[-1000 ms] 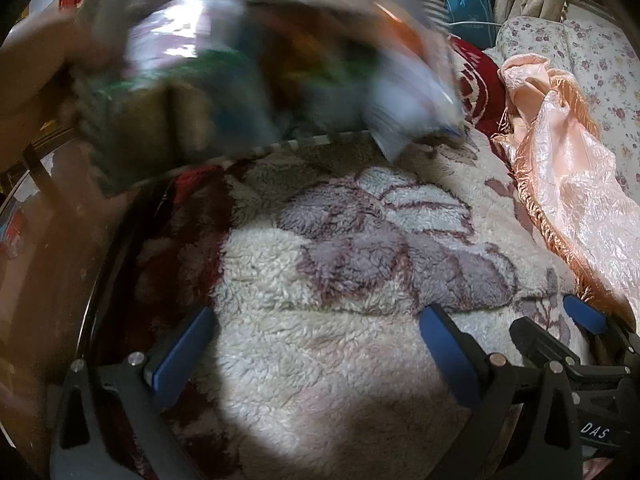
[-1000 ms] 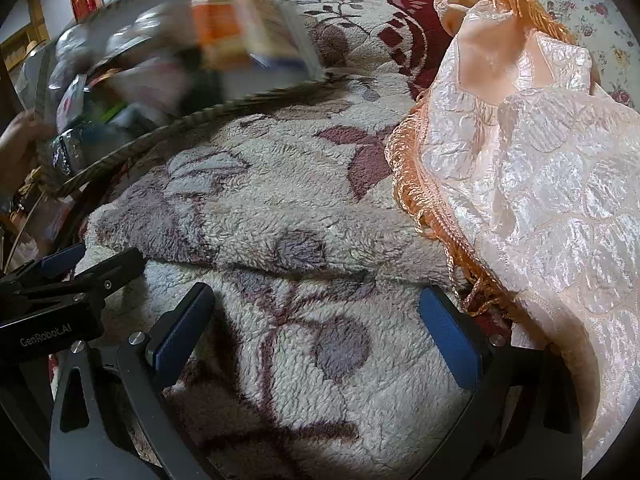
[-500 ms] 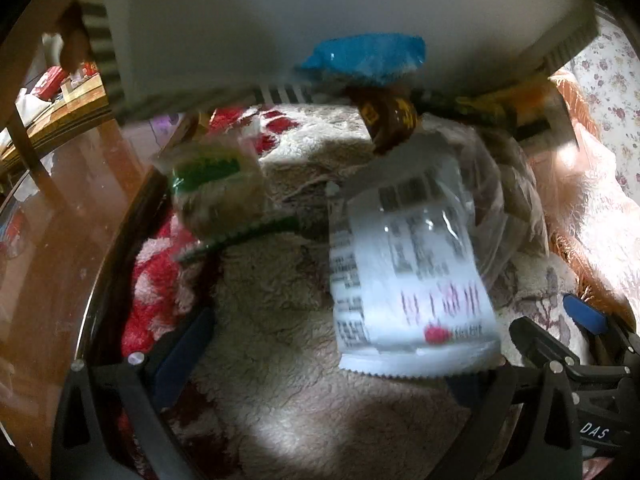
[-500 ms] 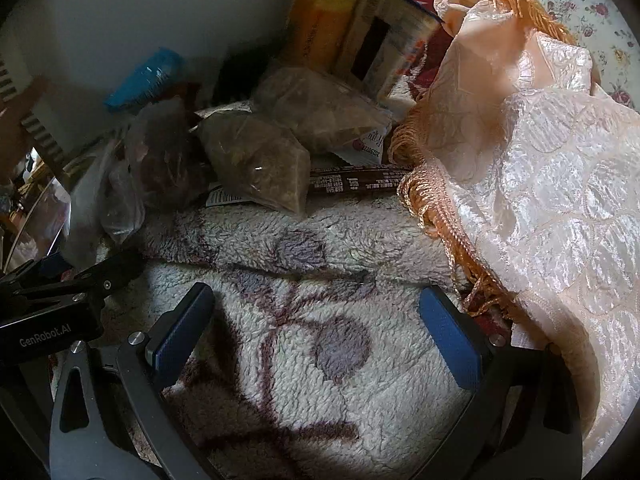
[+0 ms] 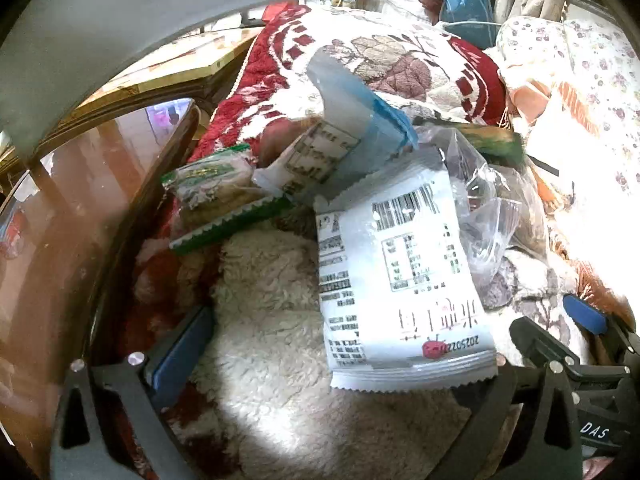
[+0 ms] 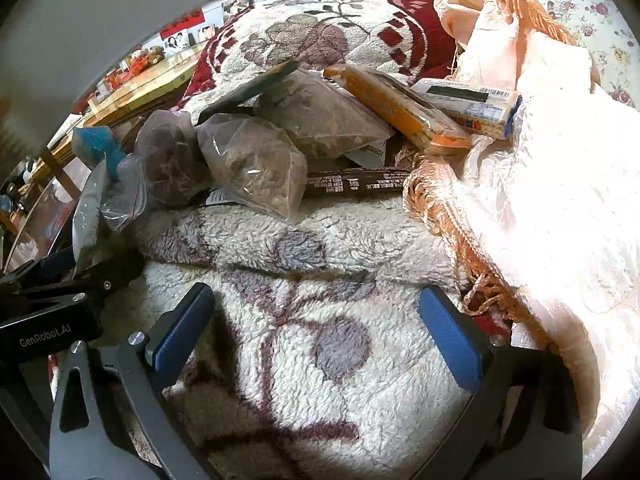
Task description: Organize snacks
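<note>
Tongs idle, snack heap unsorted

Both tongs apart, gripping nothing. Left tongs (image 5: 332, 352) sit low over the fleece blanket (image 5: 272, 304); the white packet (image 5: 400, 276) lies label-up, its bottom edge overlapping the right finger, at 1 o'clock from the gap. Green-edged packet (image 5: 218, 200) at 11 o'clock, blue packet (image 5: 360, 124) propped on the heap behind. Right tongs (image 6: 316, 332) over bare blanket, well short of the pile at 12 o'clock: clear bags of dried bits (image 6: 260, 168), dark bar (image 6: 356, 186), orange packet (image 6: 400, 108), box (image 6: 468, 104) leaning on the peach cloth (image 6: 540, 200). Items overlap loosely, probably tipped out together; sorting looks unstarted. White packet seems the nearest pick.
</note>
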A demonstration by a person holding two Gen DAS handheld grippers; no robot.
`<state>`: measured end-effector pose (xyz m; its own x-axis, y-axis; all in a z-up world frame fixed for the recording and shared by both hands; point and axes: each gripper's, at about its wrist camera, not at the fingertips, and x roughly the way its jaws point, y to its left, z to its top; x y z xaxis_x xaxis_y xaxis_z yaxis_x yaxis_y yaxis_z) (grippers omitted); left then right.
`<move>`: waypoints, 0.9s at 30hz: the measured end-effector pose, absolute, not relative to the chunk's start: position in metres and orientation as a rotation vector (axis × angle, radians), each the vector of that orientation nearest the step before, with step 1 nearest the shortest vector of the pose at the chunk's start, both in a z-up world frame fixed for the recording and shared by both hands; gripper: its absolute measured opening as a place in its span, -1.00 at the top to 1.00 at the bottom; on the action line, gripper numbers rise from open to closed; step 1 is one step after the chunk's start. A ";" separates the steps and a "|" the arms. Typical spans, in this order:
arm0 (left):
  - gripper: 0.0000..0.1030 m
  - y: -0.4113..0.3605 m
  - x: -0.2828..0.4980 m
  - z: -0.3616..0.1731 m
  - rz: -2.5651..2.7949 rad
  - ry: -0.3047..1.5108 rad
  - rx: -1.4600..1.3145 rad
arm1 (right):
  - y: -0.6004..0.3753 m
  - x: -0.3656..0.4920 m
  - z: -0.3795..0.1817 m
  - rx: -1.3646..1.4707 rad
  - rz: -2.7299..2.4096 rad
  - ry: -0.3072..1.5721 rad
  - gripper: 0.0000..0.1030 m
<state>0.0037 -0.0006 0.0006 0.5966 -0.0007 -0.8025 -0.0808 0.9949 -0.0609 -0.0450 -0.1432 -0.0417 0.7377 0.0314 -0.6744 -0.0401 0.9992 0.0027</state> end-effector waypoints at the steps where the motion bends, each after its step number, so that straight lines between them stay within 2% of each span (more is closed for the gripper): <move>1: -1.00 -0.001 0.004 0.001 0.047 0.931 -0.094 | -0.143 -0.045 -0.042 -0.012 0.039 0.740 -0.99; 27: -1.00 -0.001 0.003 0.001 0.047 0.931 -0.094 | -0.146 -0.045 -0.041 -0.013 0.076 0.757 -0.99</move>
